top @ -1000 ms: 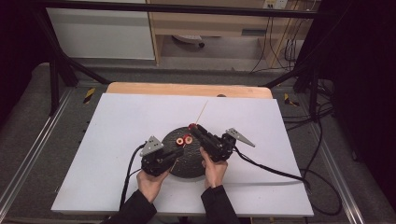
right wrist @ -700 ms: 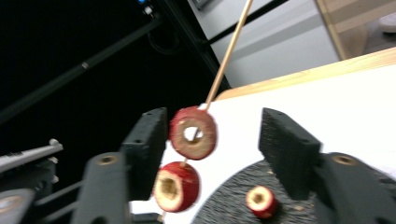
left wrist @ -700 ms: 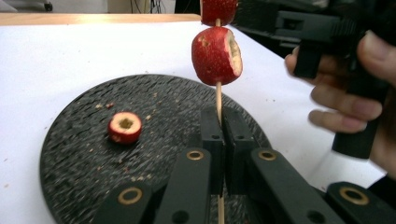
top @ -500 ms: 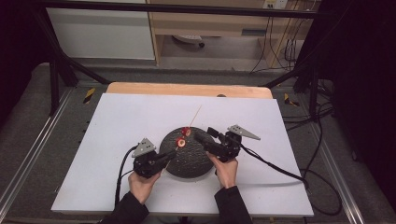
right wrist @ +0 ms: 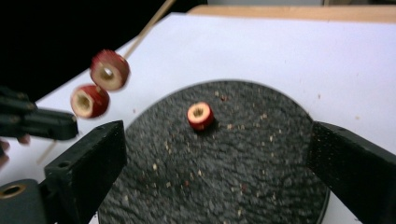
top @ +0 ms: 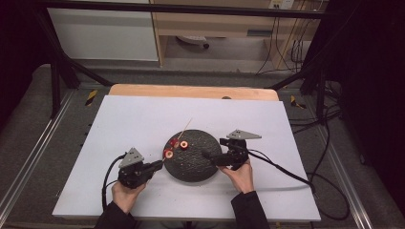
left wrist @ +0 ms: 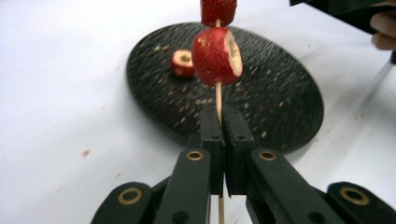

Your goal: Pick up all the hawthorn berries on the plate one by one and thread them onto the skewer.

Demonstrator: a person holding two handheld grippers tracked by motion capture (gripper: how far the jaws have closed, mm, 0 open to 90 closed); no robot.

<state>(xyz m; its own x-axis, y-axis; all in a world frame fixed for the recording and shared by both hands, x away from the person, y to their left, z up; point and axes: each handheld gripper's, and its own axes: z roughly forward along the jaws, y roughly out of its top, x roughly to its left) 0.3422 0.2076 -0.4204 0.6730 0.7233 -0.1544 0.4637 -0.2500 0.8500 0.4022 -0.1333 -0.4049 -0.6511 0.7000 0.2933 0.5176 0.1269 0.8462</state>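
Left gripper [top: 155, 166] clamps the skewer [left wrist: 218, 95] low down; right gripper [top: 206, 155], jaws just opened, holds nothing over the dark plate [top: 200, 167]; one fruit ring [right wrist: 200, 115] lies there; two fruit pieces [left wrist: 215, 55] ride the skewer, slanting up-right.

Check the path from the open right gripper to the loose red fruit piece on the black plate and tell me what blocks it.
Nothing visible blocks it. The right gripper, jaws just opened with nothing between them, faces the loose fruit piece across bare black plate. The skewer with two pieces, clamped in the left gripper, is off to the side.
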